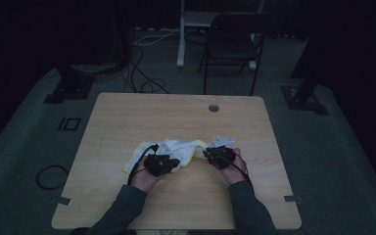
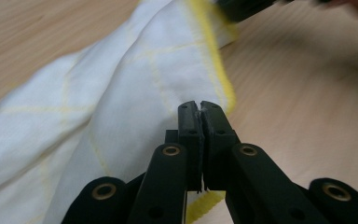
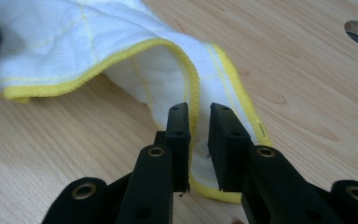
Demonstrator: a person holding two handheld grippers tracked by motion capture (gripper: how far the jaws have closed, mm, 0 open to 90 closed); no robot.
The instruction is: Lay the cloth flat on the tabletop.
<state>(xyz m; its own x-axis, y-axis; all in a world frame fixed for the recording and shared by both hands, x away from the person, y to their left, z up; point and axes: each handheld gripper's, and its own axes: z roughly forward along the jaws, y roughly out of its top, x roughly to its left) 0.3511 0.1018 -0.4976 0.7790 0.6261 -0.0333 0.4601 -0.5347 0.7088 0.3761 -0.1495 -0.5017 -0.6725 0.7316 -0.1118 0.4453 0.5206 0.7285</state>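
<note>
Left gripper is clamped tight on the white cloth with yellow hem, which lies crumpled near the middle of the counter, toward its near edge. Right gripper stands partly open, jaws straddling the hem without pinching it. Lifting now would likely raise one side only, the free hem sliding out. Pale wood surface; dim room, folding chair beyond.

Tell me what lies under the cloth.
Under the cloth is the bare wooden table, seen where its yellow edge arches up in the right gripper view. Whatever lies beneath the rest is covered.
</note>
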